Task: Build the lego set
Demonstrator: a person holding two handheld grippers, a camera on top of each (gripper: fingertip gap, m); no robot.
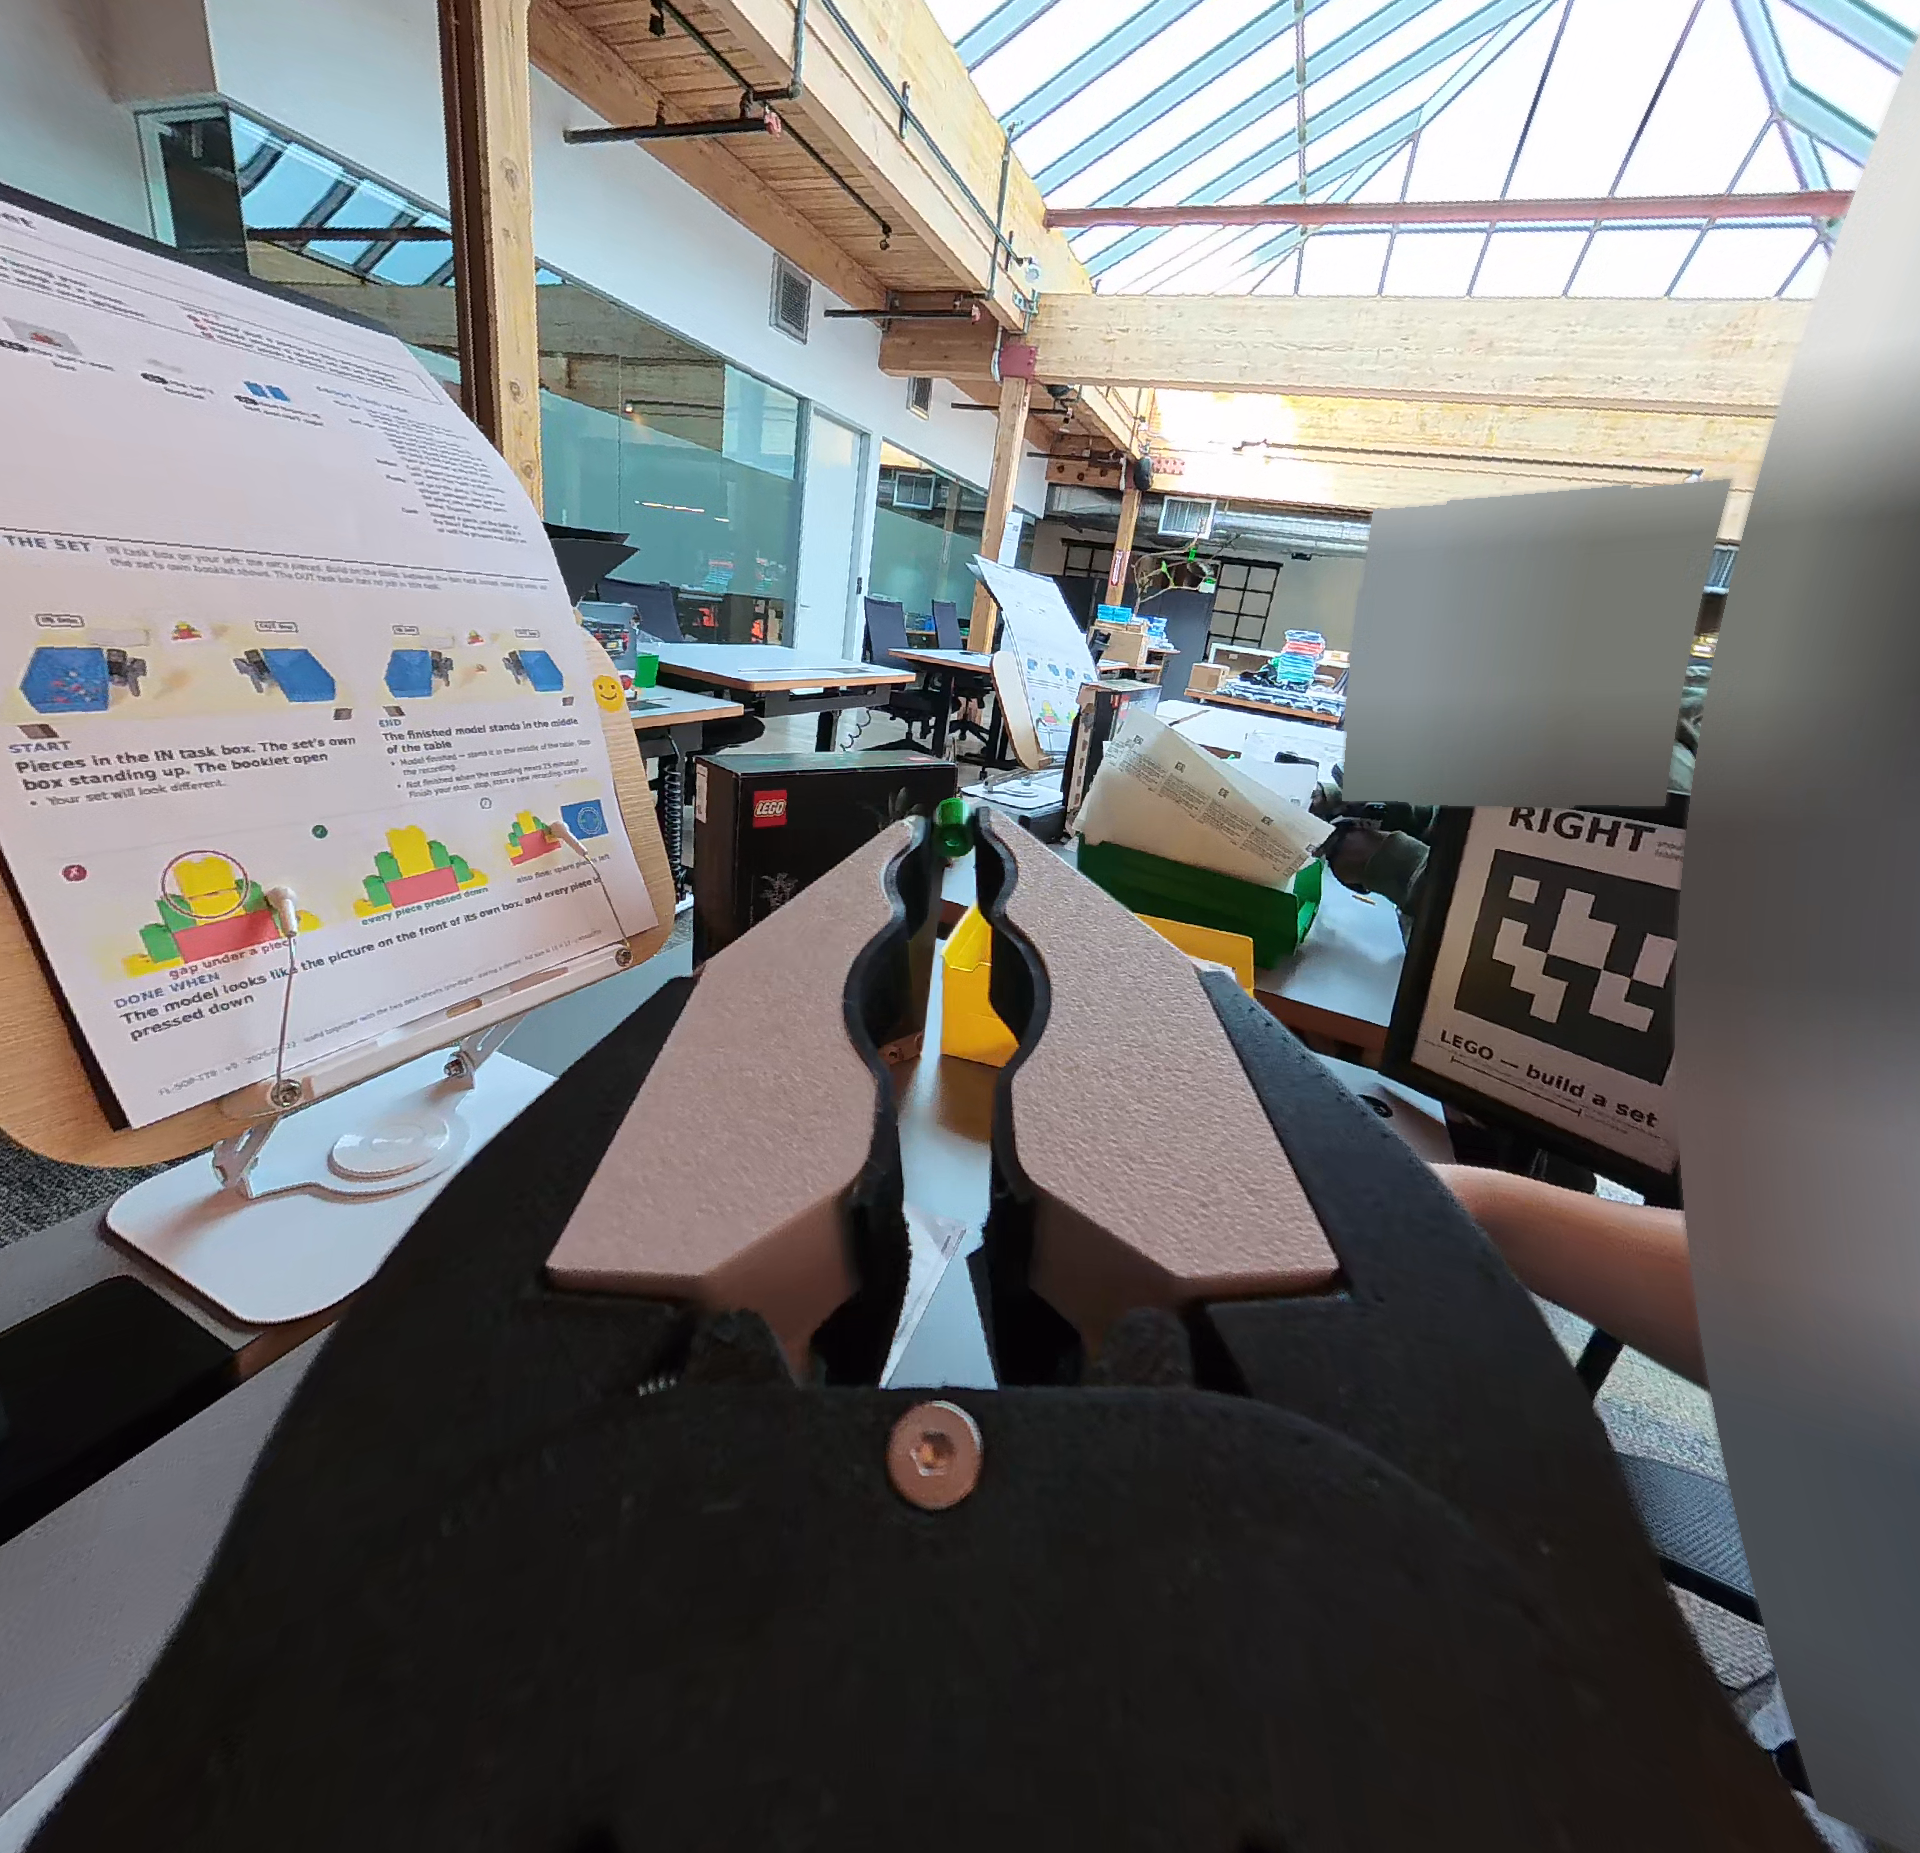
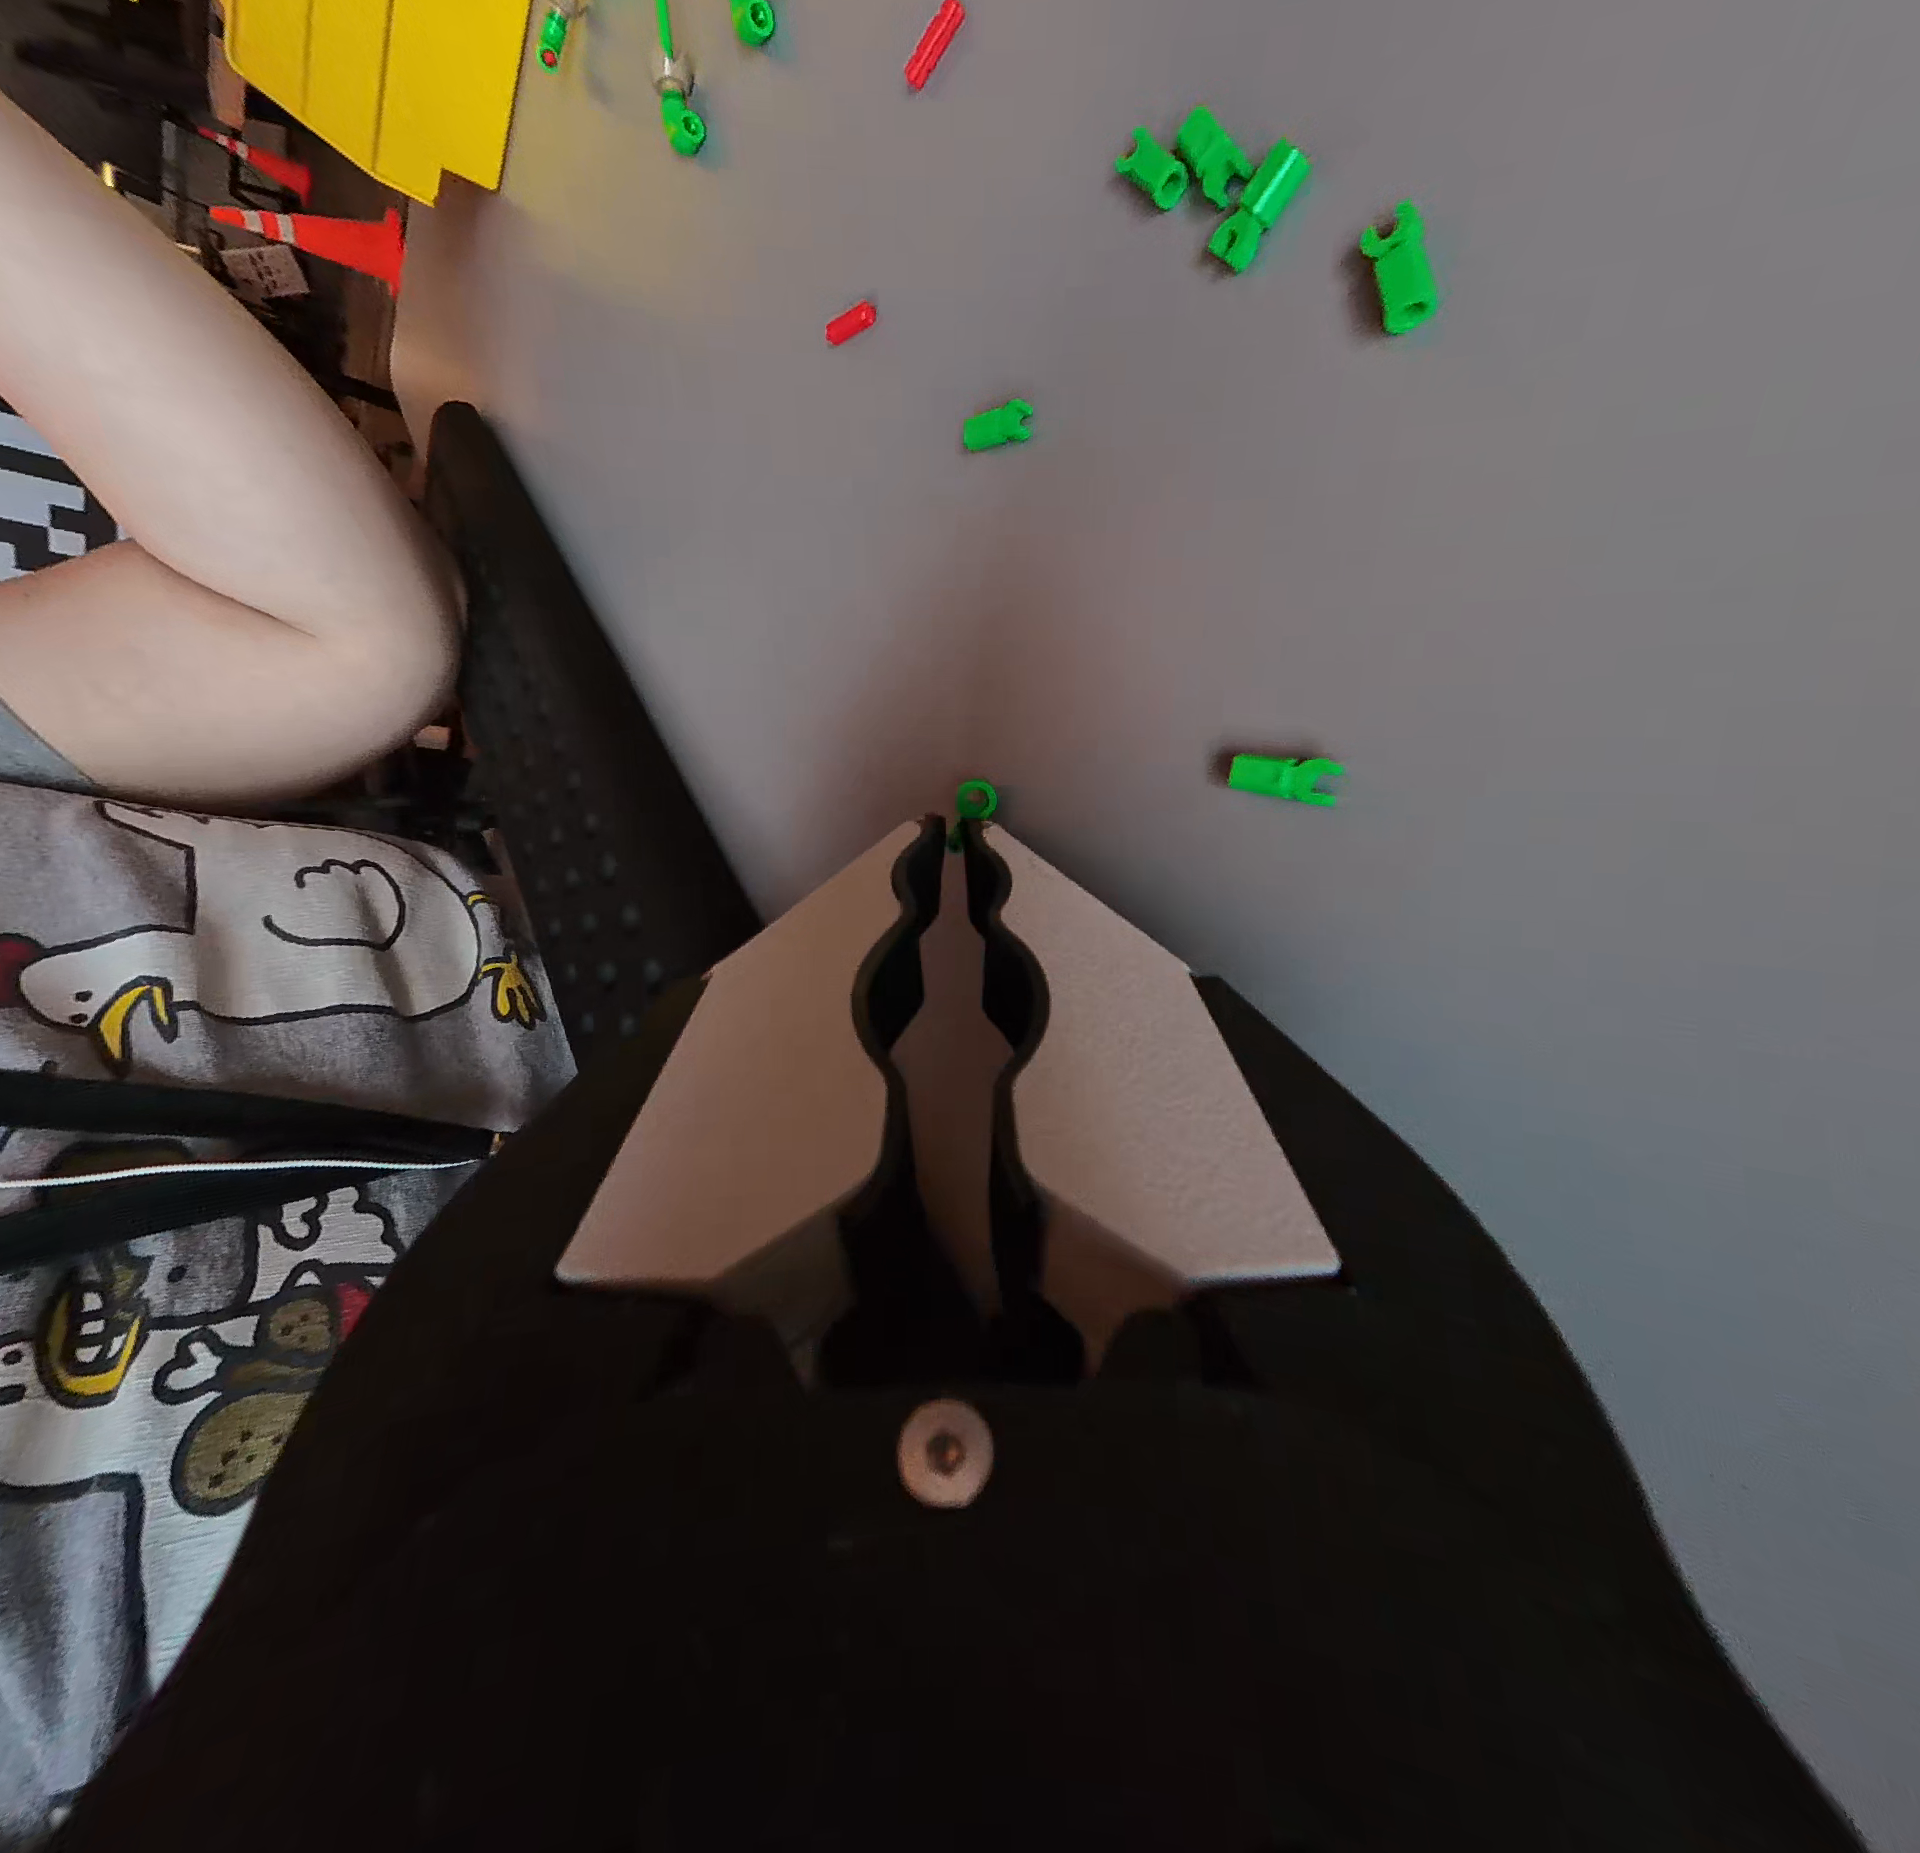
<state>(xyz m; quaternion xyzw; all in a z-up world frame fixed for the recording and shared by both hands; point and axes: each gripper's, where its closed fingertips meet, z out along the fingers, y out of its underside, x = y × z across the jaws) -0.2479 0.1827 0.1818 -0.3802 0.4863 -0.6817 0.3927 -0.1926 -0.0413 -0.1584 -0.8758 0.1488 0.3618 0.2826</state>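
My left gripper [image 1: 951, 835] is shut on a small green lego piece [image 1: 950, 829] at its fingertips and holds it up in the air, pointing across the room. My right gripper [image 2: 958, 832] is shut on a thin green piece with a ring end [image 2: 972, 804], low over the grey table [image 2: 1558, 972]. Several loose green connector pieces lie on the table ahead of it, one to the right [image 2: 1283, 776], one farther ahead [image 2: 997, 425] and a cluster at the far right [image 2: 1216, 182]. Two small red pins [image 2: 850, 324] [image 2: 933, 41] lie among them.
A yellow bin [image 2: 374, 47] stands at the table's far left, also in the left wrist view [image 1: 971, 993]. An instruction sheet on a stand [image 1: 270, 764] is left, a black lego box [image 1: 821, 837] and green bin [image 1: 1195, 894] behind. A person's arm [image 2: 208, 515] is at left.
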